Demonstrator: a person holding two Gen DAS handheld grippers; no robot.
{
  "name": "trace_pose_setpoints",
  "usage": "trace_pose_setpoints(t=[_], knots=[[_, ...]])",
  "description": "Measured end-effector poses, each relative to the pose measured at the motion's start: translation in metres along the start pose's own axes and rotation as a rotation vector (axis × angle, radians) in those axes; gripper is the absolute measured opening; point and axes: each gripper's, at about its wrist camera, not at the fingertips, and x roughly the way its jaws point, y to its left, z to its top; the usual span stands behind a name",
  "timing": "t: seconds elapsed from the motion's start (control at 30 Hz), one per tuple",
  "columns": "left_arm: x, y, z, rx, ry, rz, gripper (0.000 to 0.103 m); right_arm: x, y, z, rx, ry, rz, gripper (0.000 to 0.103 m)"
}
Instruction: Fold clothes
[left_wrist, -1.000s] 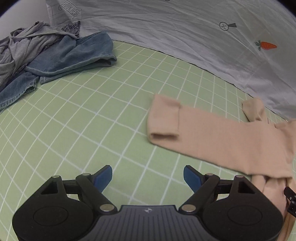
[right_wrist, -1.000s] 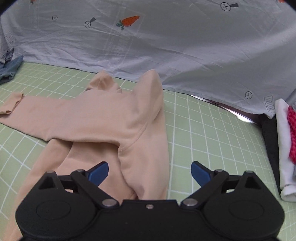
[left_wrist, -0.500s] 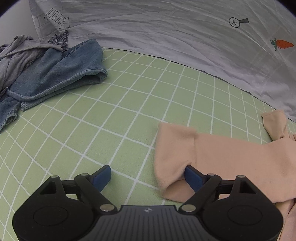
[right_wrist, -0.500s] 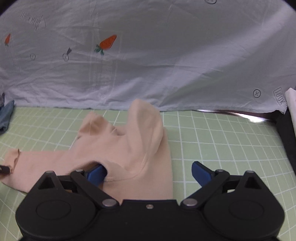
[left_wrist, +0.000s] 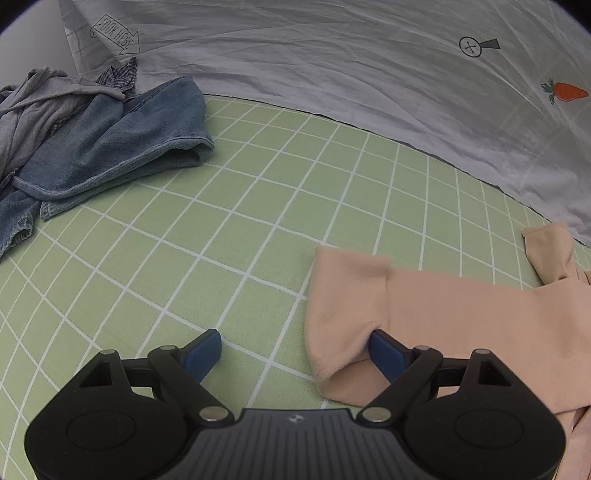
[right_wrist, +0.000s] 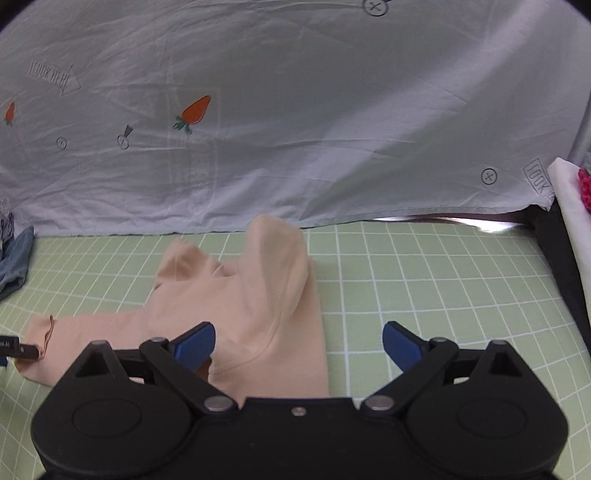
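A peach long-sleeved top (right_wrist: 258, 306) lies crumpled on the green grid mat (right_wrist: 424, 280). Its sleeve cuff (left_wrist: 343, 310) shows in the left wrist view. My left gripper (left_wrist: 295, 350) is open, low on the mat, with the cuff's end between its fingers and the right fingertip (left_wrist: 384, 350) tucked under the cloth. My right gripper (right_wrist: 297, 347) is open over the top's body, with its left fingertip (right_wrist: 194, 345) at a fold. The tip of the left gripper (right_wrist: 14, 350) shows at the cuff in the right wrist view.
A blue denim garment (left_wrist: 110, 155) and a grey one (left_wrist: 40, 107) lie heaped at the far left. A pale printed sheet (right_wrist: 295, 110) hangs behind the mat. White and pink folded items (right_wrist: 576, 192) sit beside a dark object at the right edge.
Both grippers came down and forward to the top. The left one reached the sleeve cuff, the right one settled over the body. Little moved in the last half second.
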Motion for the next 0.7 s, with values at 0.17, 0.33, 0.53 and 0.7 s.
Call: trace_pose_setpoints(t=[0.17, 0.33, 0.53, 0.7], knots=[[0.002, 0.0, 0.002, 0.003, -0.002, 0.001, 0.088, 0.021, -0.014, 0.014, 0.085, -0.002, -0.009, 0.098], [0.005, -0.001, 0.006, -0.001, -0.007, 0.003, 0.088, 0.07, -0.022, 0.026, 0.177, 0.055, 0.036, 0.07], [0.011, -0.004, 0.01, 0.005, -0.018, 0.009, 0.089, 0.121, -0.018, 0.042, 0.185, 0.112, 0.123, 0.062], [0.012, -0.005, 0.01, 0.014, -0.032, 0.013, 0.089, 0.144, -0.003, 0.052, 0.061, 0.137, 0.153, 0.004]])
